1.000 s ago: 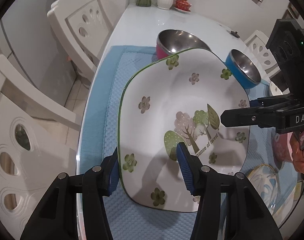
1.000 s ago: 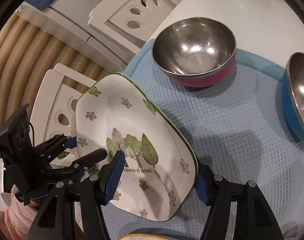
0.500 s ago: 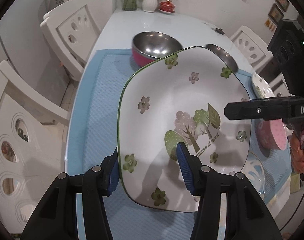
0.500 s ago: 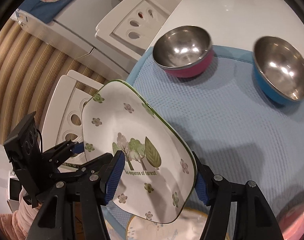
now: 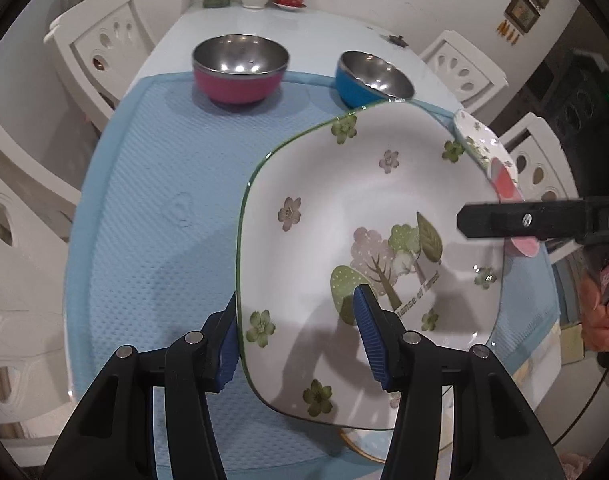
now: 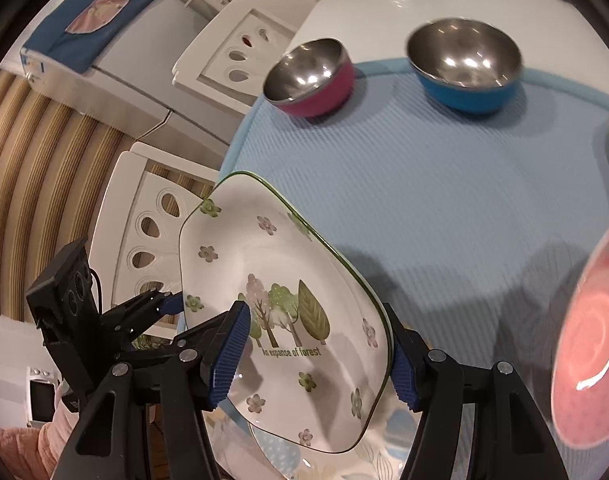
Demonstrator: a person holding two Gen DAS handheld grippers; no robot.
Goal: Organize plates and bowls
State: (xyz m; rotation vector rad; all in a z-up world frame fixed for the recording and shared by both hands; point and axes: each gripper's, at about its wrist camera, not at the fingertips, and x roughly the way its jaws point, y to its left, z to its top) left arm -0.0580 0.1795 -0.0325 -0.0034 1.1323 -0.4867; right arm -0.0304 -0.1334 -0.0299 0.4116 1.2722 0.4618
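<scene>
While raised at a tilt over the blue mat, plate clamped from two sides: left tongs clenched on its near-left rim, one blue pad pressed on the painted face, the other behind the edge; right tongs clenched on the opposite rim, one pad on the face by the tree picture, the other under the green-lined edge. Square-ish with rounded corners, white, dotted with small flowers, trees and lettering in the middle. Held clear of the surface, shadow cast on the mat below. Beneath its lower edge, part of a round gold-rimmed plate with a pale blue pattern, lying on the mat. At the mat's far edge, pink bowl and blue bowl, both steel inside, upright, near each other but apart. To the right, pink dish, blurred, and a floral dish partly hidden behind the held plate. White chairs around the surface; a hand on the right tongs' handle at the frame edge.
</scene>
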